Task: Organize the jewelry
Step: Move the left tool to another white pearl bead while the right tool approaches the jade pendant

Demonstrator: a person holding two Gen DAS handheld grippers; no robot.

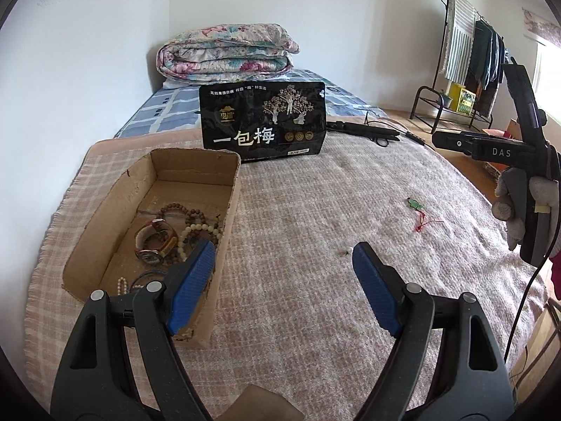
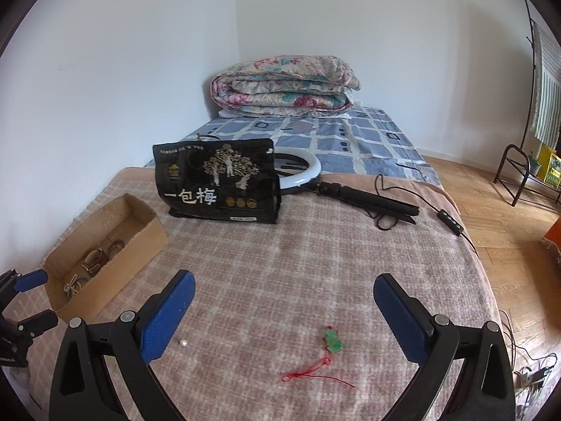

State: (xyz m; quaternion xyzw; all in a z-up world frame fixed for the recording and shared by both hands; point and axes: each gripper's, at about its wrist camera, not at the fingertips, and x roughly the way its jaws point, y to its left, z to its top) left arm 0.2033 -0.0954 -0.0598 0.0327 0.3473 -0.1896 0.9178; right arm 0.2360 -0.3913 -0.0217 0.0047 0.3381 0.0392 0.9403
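Note:
A cardboard box (image 1: 229, 210) on the left of the blanket-covered bed holds watches (image 1: 154, 242) and bead bracelets (image 1: 198, 226). My left gripper (image 1: 280, 256) hangs open and empty, its left finger over the box's near right corner. On the blanket to the right lie a green pendant (image 1: 415, 205) with a red cord (image 1: 426, 222) and a small pearl (image 1: 345, 252). My right gripper (image 2: 284, 280) is open and empty above the blanket. Below and between its fingers lie the pendant (image 2: 333, 340) and its cord (image 2: 308, 372), with the pearl (image 2: 183, 343) beside the left finger. The box (image 2: 115, 280) is far left.
A black snack bag (image 2: 217, 182) stands behind the box, with a ring light (image 2: 308, 172) and its folded tripod (image 2: 371, 203) and cable to its right. A folded floral quilt (image 2: 284, 87) lies at the bed's far end. A gloved hand (image 1: 508, 210) holds the right gripper. A clothes rack (image 1: 466, 56) stands on the wood floor.

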